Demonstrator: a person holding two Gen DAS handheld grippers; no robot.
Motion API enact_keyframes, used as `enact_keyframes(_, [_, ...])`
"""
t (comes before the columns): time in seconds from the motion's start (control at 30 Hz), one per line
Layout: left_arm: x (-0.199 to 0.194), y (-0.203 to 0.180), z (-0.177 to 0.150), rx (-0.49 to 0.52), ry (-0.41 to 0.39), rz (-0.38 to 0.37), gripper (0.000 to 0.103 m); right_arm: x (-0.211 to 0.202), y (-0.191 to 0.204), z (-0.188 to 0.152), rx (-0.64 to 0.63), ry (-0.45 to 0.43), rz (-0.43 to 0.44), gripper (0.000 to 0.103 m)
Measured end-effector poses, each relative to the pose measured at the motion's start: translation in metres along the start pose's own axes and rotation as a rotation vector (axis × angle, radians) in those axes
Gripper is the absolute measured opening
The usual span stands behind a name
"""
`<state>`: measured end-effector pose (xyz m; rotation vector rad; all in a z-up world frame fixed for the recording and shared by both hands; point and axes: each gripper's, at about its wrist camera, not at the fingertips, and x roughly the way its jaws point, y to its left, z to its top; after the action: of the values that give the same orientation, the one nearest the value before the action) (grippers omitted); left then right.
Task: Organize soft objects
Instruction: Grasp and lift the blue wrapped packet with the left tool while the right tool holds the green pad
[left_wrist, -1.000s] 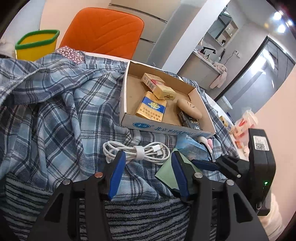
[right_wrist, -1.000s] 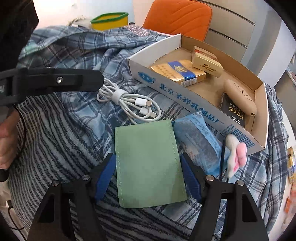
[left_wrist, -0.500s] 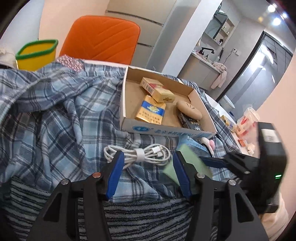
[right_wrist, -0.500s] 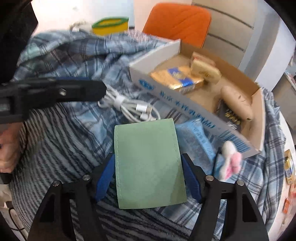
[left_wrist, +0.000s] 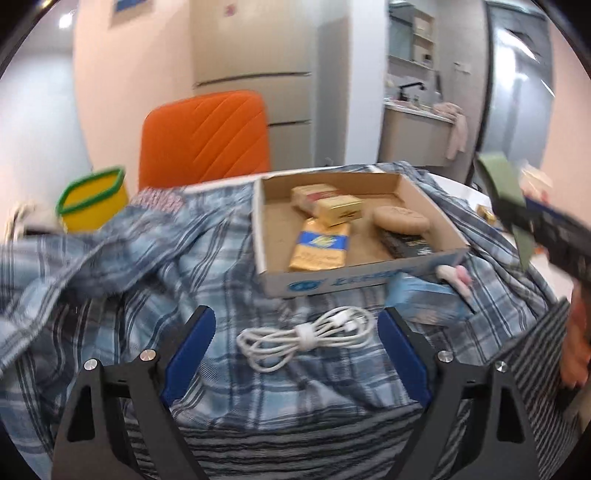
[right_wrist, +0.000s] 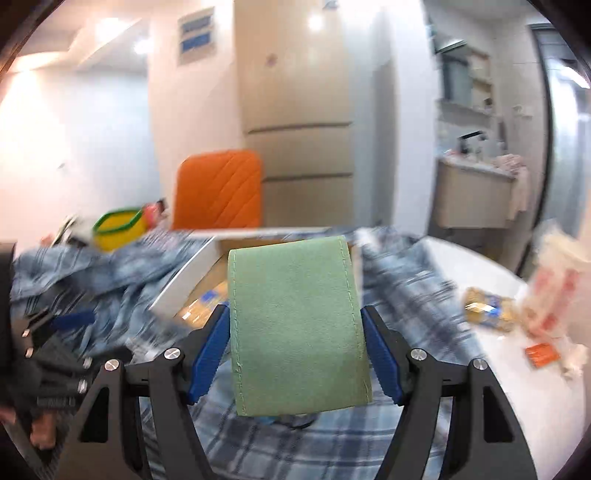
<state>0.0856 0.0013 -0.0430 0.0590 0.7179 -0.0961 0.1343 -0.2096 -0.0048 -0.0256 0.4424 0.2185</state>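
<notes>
My right gripper (right_wrist: 297, 354) is shut on a green felt pouch (right_wrist: 295, 325), lifted clear above the blue plaid cloth (right_wrist: 325, 446). From the left wrist view the pouch (left_wrist: 508, 195) and the right gripper (left_wrist: 532, 216) show blurred at the right edge. My left gripper (left_wrist: 295, 354) hovers low over the plaid cloth (left_wrist: 147, 280), its jaws opening wide with nothing pressed between them. A coiled white cable (left_wrist: 306, 338) lies on the cloth between the fingertips. Behind it sits a cardboard tray (left_wrist: 354, 284) of small boxes, with a blue tissue pack (left_wrist: 421, 299) and a pink-white plush item (left_wrist: 456, 277) beside it.
An orange chair (left_wrist: 205, 138) stands behind the table, and a yellow bin with a green rim (left_wrist: 92, 201) sits at the far left. A striped dark cloth (left_wrist: 295, 454) lies near my left gripper. Snack packets (right_wrist: 491, 302) lie on the white tabletop at the right.
The right gripper has lifted the green pouch off the cloth and tilted upward. The left gripper's jaws have spread much wider, and it has turned so the tray sits more central.
</notes>
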Motion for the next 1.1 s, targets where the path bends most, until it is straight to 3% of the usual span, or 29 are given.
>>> enact_keyframes(0.07, [-0.002,-0.017,0.003,0.070,-0.009,-0.016,0.089,-0.009,-0.011,0.003,0.026,-0.041,-0.037,0.073])
enact_keyframes(0.23, [0.008,-0.066,0.013,0.248,0.019,-0.030,0.089,-0.010,-0.033,0.006,0.101,-0.015,0.006,0.073])
enact_keyframes(0.33, [0.033,-0.086,0.018,0.323,0.127,-0.076,0.089,-0.009,-0.039,0.004,0.120,0.006,0.039,0.073])
enact_keyframes(0.47, [0.058,-0.099,0.018,0.353,0.224,-0.151,0.089,-0.015,-0.038,0.002,0.138,-0.008,0.062,0.073])
enact_keyframes(0.6, [0.072,-0.106,0.021,0.377,0.254,-0.174,0.089,-0.018,-0.038,0.002,0.150,-0.026,0.063,0.073])
enact_keyframes(0.73, [0.084,-0.110,0.027,0.390,0.276,-0.190,0.089,-0.026,-0.040,0.002,0.152,-0.075,-0.095,0.073])
enact_keyframes(0.87, [0.093,-0.114,0.026,0.374,0.307,-0.200,0.089,-0.037,-0.046,0.003,0.183,-0.130,-0.164,0.073])
enact_keyframes(1.1, [0.103,-0.116,0.022,0.361,0.348,-0.227,0.089,-0.026,-0.056,0.003,0.225,-0.072,-0.139,0.073])
